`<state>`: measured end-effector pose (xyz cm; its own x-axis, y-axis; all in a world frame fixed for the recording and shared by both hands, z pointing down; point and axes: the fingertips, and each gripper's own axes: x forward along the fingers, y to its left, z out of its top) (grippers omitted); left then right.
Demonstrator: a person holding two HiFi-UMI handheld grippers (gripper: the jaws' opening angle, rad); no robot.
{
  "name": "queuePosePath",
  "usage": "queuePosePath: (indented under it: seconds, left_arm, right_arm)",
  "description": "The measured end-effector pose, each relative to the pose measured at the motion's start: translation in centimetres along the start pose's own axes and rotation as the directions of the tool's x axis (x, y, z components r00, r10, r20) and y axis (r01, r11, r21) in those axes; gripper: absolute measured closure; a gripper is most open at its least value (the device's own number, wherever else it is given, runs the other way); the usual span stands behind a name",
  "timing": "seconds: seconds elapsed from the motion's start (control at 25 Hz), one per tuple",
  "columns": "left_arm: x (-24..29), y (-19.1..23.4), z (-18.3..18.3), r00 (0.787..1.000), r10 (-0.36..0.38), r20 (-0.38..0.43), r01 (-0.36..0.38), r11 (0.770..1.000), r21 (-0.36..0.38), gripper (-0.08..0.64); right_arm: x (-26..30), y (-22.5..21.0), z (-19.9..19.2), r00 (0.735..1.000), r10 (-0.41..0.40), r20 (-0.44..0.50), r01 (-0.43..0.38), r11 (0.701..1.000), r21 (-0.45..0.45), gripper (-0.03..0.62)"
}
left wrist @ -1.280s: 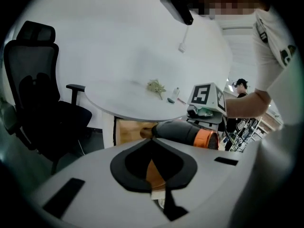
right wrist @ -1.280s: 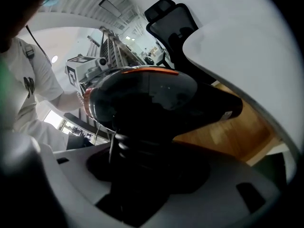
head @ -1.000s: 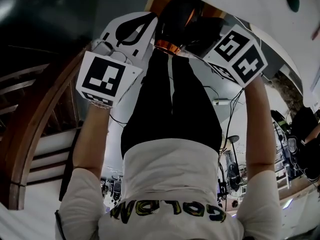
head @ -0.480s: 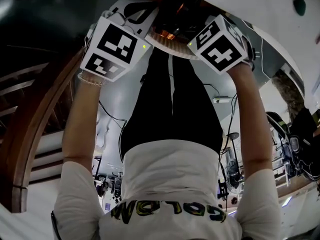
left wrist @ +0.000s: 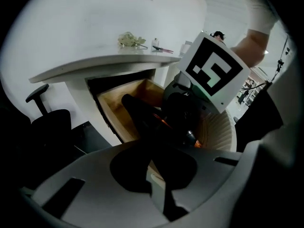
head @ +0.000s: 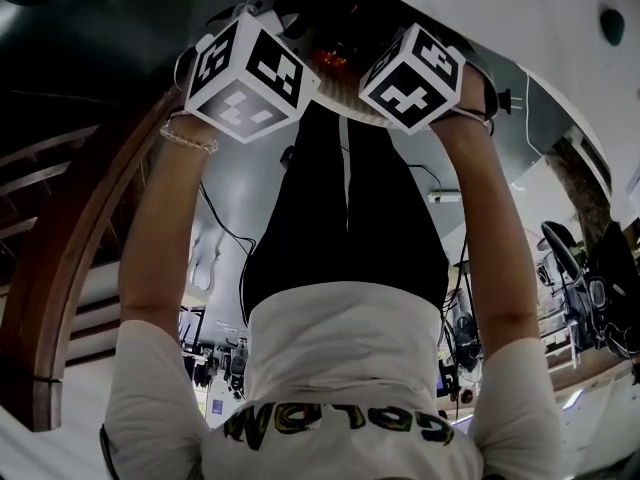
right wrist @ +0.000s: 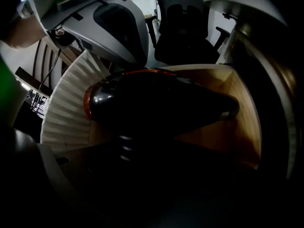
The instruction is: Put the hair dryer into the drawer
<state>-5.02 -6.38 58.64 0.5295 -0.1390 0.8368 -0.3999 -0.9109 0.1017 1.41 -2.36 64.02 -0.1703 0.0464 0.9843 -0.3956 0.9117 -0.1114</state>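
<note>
The black hair dryer, with an orange ring at its rear, hangs level over the open wooden drawer. Its handle runs down into the dark between the jaws of my right gripper, which is shut on it. My left gripper is shut on the dryer's dark front end, and the drawer lies just beyond. In the head view both marker cubes sit at the top, the left gripper and the right gripper flanking the hair dryer. The fingertips are hidden there.
A white ribbed drawer front stands at the drawer's near side. The white curved tabletop overhangs the drawer and carries small items. A black office chair is beside the desk. The person's legs and shirt fill the middle of the head view.
Both grippers have gone down toward the drawer with the hair dryer held between them, and their marker cubes have turned. The grips look unchanged.
</note>
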Motion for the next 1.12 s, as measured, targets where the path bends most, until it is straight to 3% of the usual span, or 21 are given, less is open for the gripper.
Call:
queuePosePath:
  seconds: [0.52,0.84,1.12]
  left_arm:
    - [1.9,-0.2,-1.1,0.998,-0.067,-0.007,0.066,0.997,-0.044,0.549]
    - [1.5,0.2,-0.7,0.998,-0.065,-0.016,0.064,0.997,-0.050,0.549]
    - [1.5,0.8,-0.7,1.000,-0.018,-0.015,0.017,0.998,-0.064,0.549]
  right_arm:
    - [3.4,-1.6,0.6,0.995,-0.073,-0.063,0.072,0.997,-0.015,0.316]
    - [3.5,-2.0,0.7,0.986,-0.123,-0.115,0.122,0.992,-0.022,0.308]
    - [3.6,-2.7,0.5,0.985,-0.145,-0.096,0.144,0.989,-0.014,0.292]
